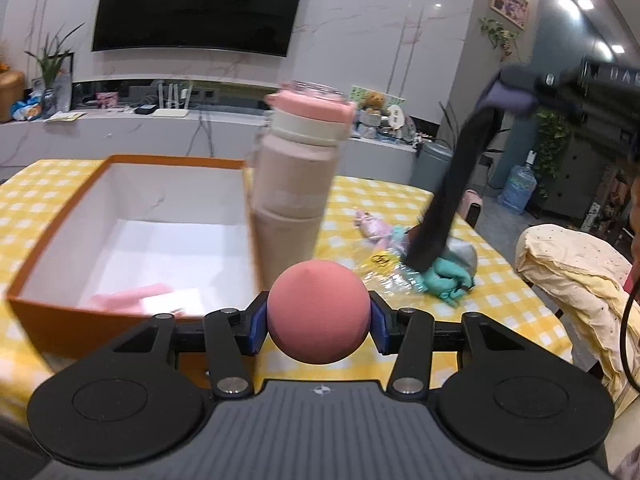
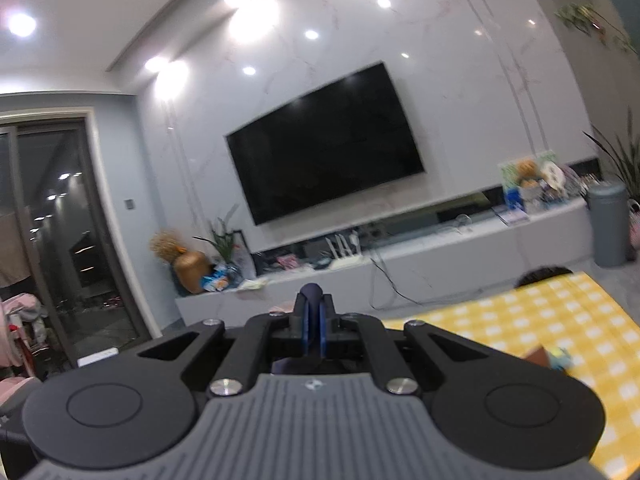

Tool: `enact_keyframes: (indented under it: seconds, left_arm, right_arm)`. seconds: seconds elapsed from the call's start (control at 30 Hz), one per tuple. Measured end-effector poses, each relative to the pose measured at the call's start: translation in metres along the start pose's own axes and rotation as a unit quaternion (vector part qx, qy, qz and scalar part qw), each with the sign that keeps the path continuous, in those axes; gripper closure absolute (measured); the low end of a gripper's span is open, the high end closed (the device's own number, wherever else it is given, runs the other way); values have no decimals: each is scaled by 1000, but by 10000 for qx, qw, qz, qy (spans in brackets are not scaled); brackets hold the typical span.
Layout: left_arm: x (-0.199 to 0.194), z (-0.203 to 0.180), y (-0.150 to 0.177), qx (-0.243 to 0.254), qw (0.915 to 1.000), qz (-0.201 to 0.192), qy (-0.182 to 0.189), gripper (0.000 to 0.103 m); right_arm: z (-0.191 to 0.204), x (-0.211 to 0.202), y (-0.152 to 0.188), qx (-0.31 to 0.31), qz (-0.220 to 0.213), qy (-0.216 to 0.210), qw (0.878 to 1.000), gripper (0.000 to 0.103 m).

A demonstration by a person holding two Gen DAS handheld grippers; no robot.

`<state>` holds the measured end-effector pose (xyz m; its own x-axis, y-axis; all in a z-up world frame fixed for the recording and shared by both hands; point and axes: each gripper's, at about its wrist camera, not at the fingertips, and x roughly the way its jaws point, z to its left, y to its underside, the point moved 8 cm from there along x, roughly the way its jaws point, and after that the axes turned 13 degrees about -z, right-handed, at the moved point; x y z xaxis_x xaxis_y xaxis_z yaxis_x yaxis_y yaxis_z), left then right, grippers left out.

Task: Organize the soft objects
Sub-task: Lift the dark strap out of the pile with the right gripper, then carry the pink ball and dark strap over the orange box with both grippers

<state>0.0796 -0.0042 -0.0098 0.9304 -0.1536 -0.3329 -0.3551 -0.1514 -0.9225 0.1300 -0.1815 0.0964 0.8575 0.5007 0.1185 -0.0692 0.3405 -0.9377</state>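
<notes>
Jaws of the left gripper (image 1: 319, 317) squeeze a pink sponge ball (image 1: 319, 312) at its widest part, beside the orange box (image 1: 132, 312); it looks light and squashy, so gentle pressure should do. Further right, the right gripper (image 2: 313, 322) is clamped tight on a limp dark cloth (image 1: 452, 196), trailing onto the pile (image 1: 448, 276).

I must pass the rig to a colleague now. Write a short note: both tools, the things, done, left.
Left tool: shut on the pink sponge, near the orange box.
Right tool: shut on a dark cloth that hangs down to the table.
Done: a pink thing lies in the box.
Left: sponge, cloth, the teal cloth and the pink item on the table.
</notes>
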Motion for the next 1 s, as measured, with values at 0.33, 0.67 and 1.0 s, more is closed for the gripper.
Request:
enact_keyframes:
  seconds: [0.33, 0.67, 1.0]
  left_arm:
    - [-40, 72, -30, -343, 9974, -266, -569, 47]
    - [-27, 135, -76, -162, 9941, -385, -1005, 46]
    - [37, 166, -87, 143, 9942, -27, -1066, 46]
  right_arm:
    - [84, 9, -11, -367, -199, -638, 9971, 101]
    - [147, 45, 18, -553, 88, -1124, 9921, 101]
    - [150, 97, 106, -973, 1555, -835, 9795, 101]
